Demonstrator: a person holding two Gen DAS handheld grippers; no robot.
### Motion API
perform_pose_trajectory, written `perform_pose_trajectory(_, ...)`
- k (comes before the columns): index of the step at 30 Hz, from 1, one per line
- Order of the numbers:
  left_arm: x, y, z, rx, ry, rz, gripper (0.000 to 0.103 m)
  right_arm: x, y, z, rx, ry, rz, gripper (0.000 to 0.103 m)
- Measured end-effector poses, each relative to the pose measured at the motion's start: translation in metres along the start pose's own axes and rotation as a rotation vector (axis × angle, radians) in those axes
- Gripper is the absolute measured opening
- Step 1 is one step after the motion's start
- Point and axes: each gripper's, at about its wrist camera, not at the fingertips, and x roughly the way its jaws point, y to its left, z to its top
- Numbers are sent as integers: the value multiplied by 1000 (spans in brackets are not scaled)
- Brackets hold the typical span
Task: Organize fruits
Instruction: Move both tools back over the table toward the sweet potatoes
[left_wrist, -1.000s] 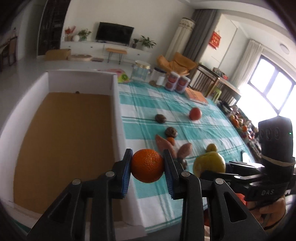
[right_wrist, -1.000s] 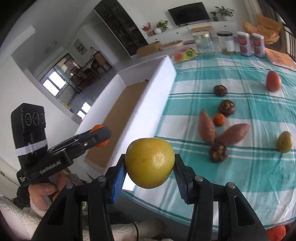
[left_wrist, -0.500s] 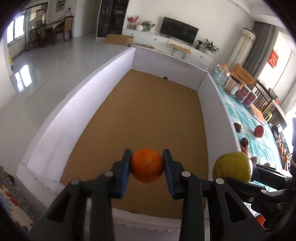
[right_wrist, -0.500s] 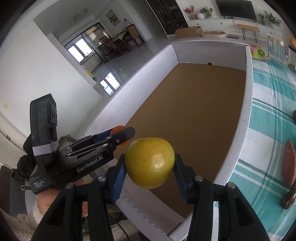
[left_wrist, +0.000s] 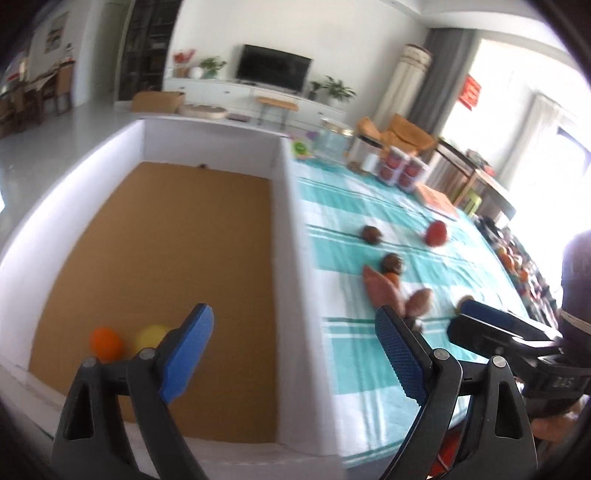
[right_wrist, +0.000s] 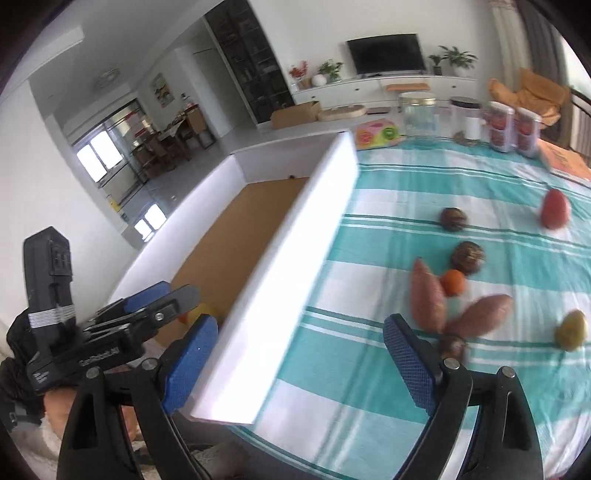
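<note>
Left wrist view looks down into a white-walled box (left_wrist: 284, 206) with a brown cardboard floor, where an orange (left_wrist: 106, 341) and a yellow fruit (left_wrist: 151, 338) lie side by side near the closest corner, just beyond the left tongs (left_wrist: 295, 350). Those tongs are opening, their blue pads spread wide with nothing between them. To the right of the box, the surface (left_wrist: 343, 206) wears a teal-and-white checked cloth, and on it lie two sweet potatoes (left_wrist: 380, 290), a small orange fruit tucked beside them, two dark round fruits (left_wrist: 371, 234) and a red fruit (left_wrist: 436, 233), all well apart from the box (the picture is smeared by motion, so finer detail is lost). Right wrist view shows the right tongs (right_wrist: 299, 354) opening too, with the pads spread and empty; the box's near wall passes between them. A yellow-green fruit (right_wrist: 571, 329) sits alone towards the right edge of the cloth, and jars (right_wrist: 419, 114) stand in a row at the far end. At the left of this view, a hand (right_wrist: 55, 410) carries the left tongs over the box.
</note>
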Motion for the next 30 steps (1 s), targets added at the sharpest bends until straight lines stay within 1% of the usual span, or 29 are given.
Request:
perform_pose_trajectory(2,11,-34,-5,71,29,-68,91,-18,-34,-16,44,-55,-96,92)
perform_pose_trajectory(5,27,-75,-11,129,65,-152,91,-36,-87,-37,94,-113,-269,92)
perform_pose_trajectory(7,34,-94,-16,153,63,-187,91,-46,-114,-53,142,-141,-344,92)
perform_pose_trajectory(9,45,-108,-21,178,54,-194,94,-58,-140,-67,203,-160,-387,92)
perform_pose_trajectory(11,57,-117,-30,198,56,-186,94,-68,-168,-73,312,-177,-348,92)
perform_pose_trajectory(12,64,-119,-35,208,65,-178,94,-72,-176,-74,347,-186,-342,92)
perform_pose_trajectory(13,71,-121,-41,218,79,-166,94,-77,-181,-75,361,-193,-360,92)
perform_pose_trajectory(15,86,-122,-51,225,110,-135,94,-79,-183,-72,345,-200,-419,93)
perform_pose_trajectory(16,94,-121,-56,227,126,-122,94,-80,-181,-75,345,-199,-428,93)
perform_pose_trajectory(18,106,-119,-66,239,147,-95,94,-75,-182,-77,350,-179,-422,95)
perform_pose_trajectory(20,118,-117,-75,277,159,-45,94,-68,-182,-78,349,-157,-418,95)
perform_pose_trajectory(22,125,-115,-82,311,169,-3,94,-66,-184,-78,354,-155,-416,95)
perform_pose_trajectory(23,125,-116,-84,337,144,12,94,-64,-185,-79,360,-156,-415,95)
perform_pose_trajectory(24,126,-116,-86,351,144,27,94,-63,-187,-80,367,-157,-414,95)
perform_pose_trajectory(27,129,-119,-89,378,147,50,97,-62,-192,-81,391,-148,-408,95)
perform_pose_trajectory(30,130,-120,-89,379,148,55,99,-61,-194,-81,405,-141,-408,95)
